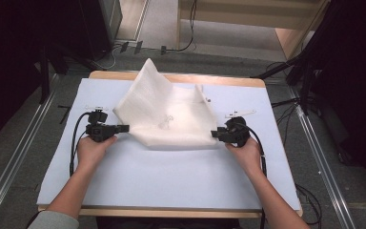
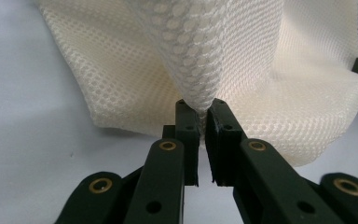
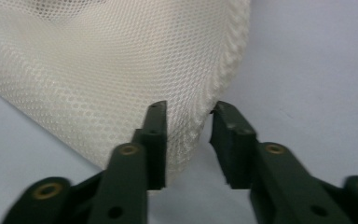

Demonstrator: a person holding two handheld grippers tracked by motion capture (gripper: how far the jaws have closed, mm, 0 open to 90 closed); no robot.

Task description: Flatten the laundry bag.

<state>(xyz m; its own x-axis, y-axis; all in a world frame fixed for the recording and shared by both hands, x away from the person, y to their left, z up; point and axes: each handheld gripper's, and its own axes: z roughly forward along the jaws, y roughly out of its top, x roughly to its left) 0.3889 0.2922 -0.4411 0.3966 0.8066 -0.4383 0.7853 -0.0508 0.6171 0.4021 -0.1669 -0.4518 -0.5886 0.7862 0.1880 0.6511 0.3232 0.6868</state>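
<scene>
Pale blue covering (image 1: pixel 171 176) lies flat over a wooden table, with grey floor, metal rails and loose cables around it. A person's bare forearms come in from the near edge, each hand holding a black two-jaw gripper.

A white mesh cloth (image 1: pixel 167 114) lies in the middle of the table, towards the far side. It is loosely folded, with one corner standing up at the back and a near edge running between the two grippers.

The left gripper (image 1: pixel 122 128) is at the cloth's near left corner. In the left gripper view its jaws are pressed together on a raised fold of the mesh (image 2: pixel 200 60) — the fabric is pinched right at the jaw tips.

The right gripper (image 1: pixel 214 134) is at the near right corner. In the right gripper view its jaws stand spread, with the cloth's thick hemmed edge (image 3: pixel 186 126) sitting in the gap and resting against the left-hand jaw. It is not yet gripping.

Judged from this, the likely trouble is an uneven hold. The left pinch catches little fabric, so a pull could slide the mesh out. If the right jaws close a little off, they may catch the hem alone or miss it — lifting then would leave the cloth hanging from one corner and bunching.
</scene>
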